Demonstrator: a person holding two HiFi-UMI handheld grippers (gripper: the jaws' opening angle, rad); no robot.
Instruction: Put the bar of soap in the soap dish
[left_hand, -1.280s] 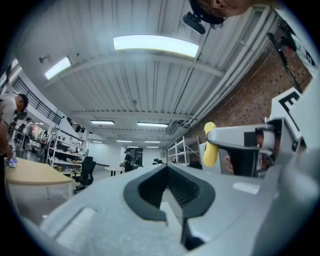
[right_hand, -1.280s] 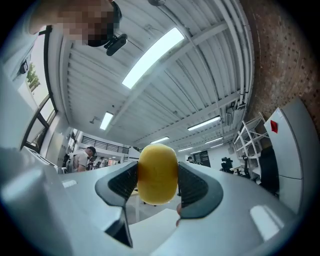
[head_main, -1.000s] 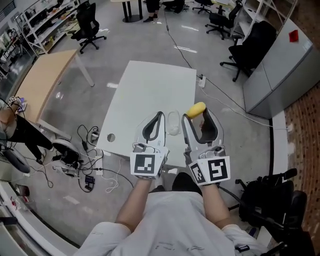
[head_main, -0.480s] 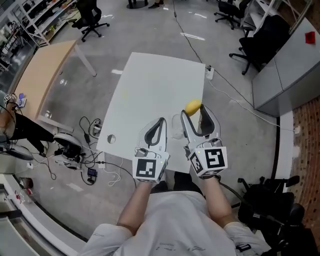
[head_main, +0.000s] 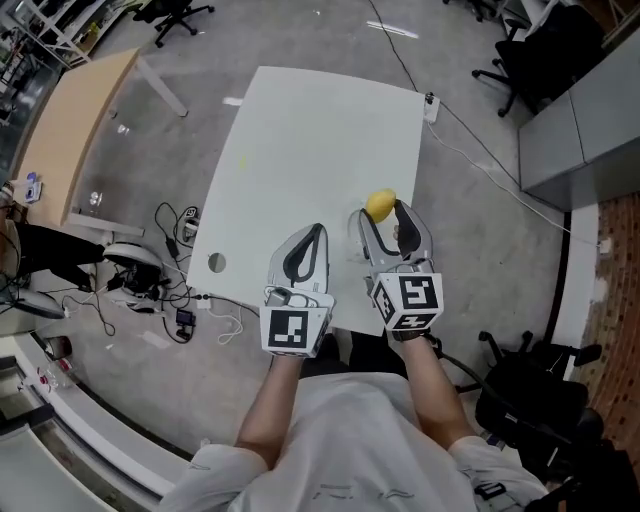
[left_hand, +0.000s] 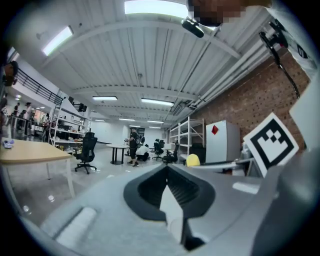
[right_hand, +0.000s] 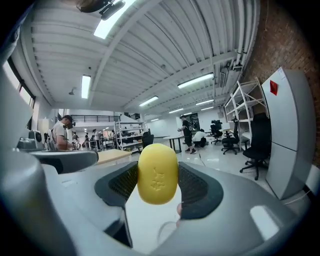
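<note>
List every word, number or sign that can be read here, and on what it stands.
No words or numbers can be read.
Yellow oval bar of soap: a stamped figure, no legible letters.
White marker cubes: black square patterns only, no letters.
Grey cabinet: a red diamond label, too small to read.

The soap (right_hand: 157, 173) is seen as smooth and matt, the table (head_main: 310, 140) as matt white, the floor (head_main: 480, 220) as glossy concrete

No legible text anywhere (emboss on soap (right_hand: 157, 175) unreadable).
</note>
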